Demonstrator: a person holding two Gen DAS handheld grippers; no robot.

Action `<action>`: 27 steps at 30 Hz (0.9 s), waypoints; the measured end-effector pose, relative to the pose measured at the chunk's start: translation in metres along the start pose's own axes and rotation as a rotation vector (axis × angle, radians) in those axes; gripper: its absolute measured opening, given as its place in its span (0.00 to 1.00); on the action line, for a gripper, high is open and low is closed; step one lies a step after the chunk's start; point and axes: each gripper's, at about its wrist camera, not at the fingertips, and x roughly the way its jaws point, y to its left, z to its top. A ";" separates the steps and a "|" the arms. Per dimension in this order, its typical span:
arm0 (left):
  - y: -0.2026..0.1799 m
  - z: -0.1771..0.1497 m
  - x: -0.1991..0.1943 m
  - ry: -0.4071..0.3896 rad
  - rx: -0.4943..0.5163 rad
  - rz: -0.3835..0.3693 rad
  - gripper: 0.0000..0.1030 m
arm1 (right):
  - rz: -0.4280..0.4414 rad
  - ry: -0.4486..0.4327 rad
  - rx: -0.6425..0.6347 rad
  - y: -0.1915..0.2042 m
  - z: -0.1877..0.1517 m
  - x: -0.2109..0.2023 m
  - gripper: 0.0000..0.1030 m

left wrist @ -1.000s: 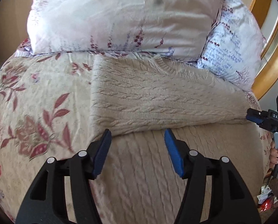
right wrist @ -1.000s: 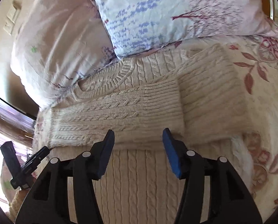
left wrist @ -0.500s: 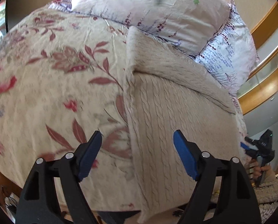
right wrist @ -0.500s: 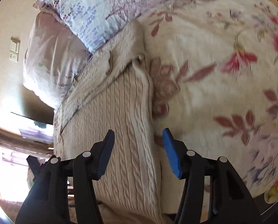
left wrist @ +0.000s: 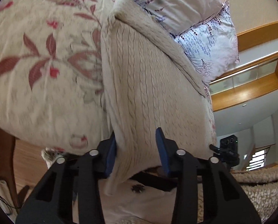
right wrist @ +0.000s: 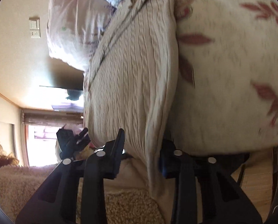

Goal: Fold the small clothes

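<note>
Both grippers, left (left wrist: 137, 151) and right (right wrist: 141, 150), have dropped to the bed edge; jaws just closing, each pinching the cream cable-knit sweater (left wrist: 148, 85) hem between them, evidently for folding upward.

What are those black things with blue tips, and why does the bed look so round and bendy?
Those are two claws, like big tongs. A person holds one in each hand, and each claw carries a little camera that looks out along its two fingers. That camera's lens bends everything, so the bed looks round.

One picture comes from the left claw, the other from the right claw. In the left picture you can spot the right claw far off, at the other corner.

On the flowery bedspread lies a cream knitted sweater, with pillows behind it. Its bottom edge hangs over the side of the bed. Both claws have just been closing, each with a bottom corner of the sweater between its fingers, ready to fold it.
</note>
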 end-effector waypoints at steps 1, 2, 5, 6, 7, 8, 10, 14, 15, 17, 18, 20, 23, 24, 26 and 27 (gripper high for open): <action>0.000 -0.003 0.002 0.015 -0.008 -0.010 0.31 | 0.001 0.013 -0.001 0.000 -0.004 0.001 0.29; -0.001 -0.006 0.003 0.027 -0.006 -0.012 0.29 | 0.003 0.018 -0.001 0.000 -0.007 0.002 0.27; -0.006 -0.008 0.004 0.047 0.005 -0.006 0.29 | 0.009 0.029 0.000 0.002 -0.014 0.005 0.25; -0.007 -0.009 0.005 0.054 0.009 -0.001 0.29 | 0.007 0.036 -0.003 0.003 -0.016 0.007 0.24; -0.008 -0.008 0.006 0.061 0.011 0.001 0.27 | 0.005 0.041 -0.008 0.004 -0.017 0.009 0.21; -0.009 -0.008 0.008 0.073 0.015 0.007 0.20 | 0.002 0.045 -0.016 0.007 -0.017 0.012 0.14; -0.012 -0.009 0.010 0.086 0.024 0.009 0.07 | 0.002 0.037 -0.058 0.019 -0.013 0.015 0.09; -0.023 0.004 -0.001 0.024 0.067 -0.021 0.07 | 0.003 -0.070 -0.156 0.044 0.000 -0.001 0.08; -0.025 0.010 -0.004 0.003 0.076 -0.026 0.07 | -0.003 -0.103 -0.176 0.049 0.004 -0.005 0.08; -0.032 0.026 -0.010 -0.047 0.101 -0.028 0.06 | -0.019 -0.173 -0.212 0.061 0.014 -0.014 0.08; -0.036 0.036 -0.014 -0.081 0.113 -0.028 0.06 | -0.036 -0.228 -0.239 0.071 0.022 -0.020 0.08; -0.040 0.054 -0.021 -0.135 0.120 -0.036 0.06 | -0.064 -0.293 -0.274 0.083 0.030 -0.027 0.08; -0.046 0.082 -0.029 -0.221 0.129 -0.027 0.06 | -0.121 -0.404 -0.353 0.110 0.048 -0.033 0.08; -0.047 0.091 -0.032 -0.243 0.128 -0.027 0.06 | -0.134 -0.431 -0.371 0.115 0.052 -0.036 0.08; -0.052 0.111 -0.032 -0.283 0.124 -0.036 0.06 | -0.152 -0.481 -0.407 0.127 0.065 -0.037 0.07; -0.055 0.120 -0.031 -0.295 0.122 -0.038 0.06 | -0.165 -0.494 -0.423 0.131 0.071 -0.038 0.07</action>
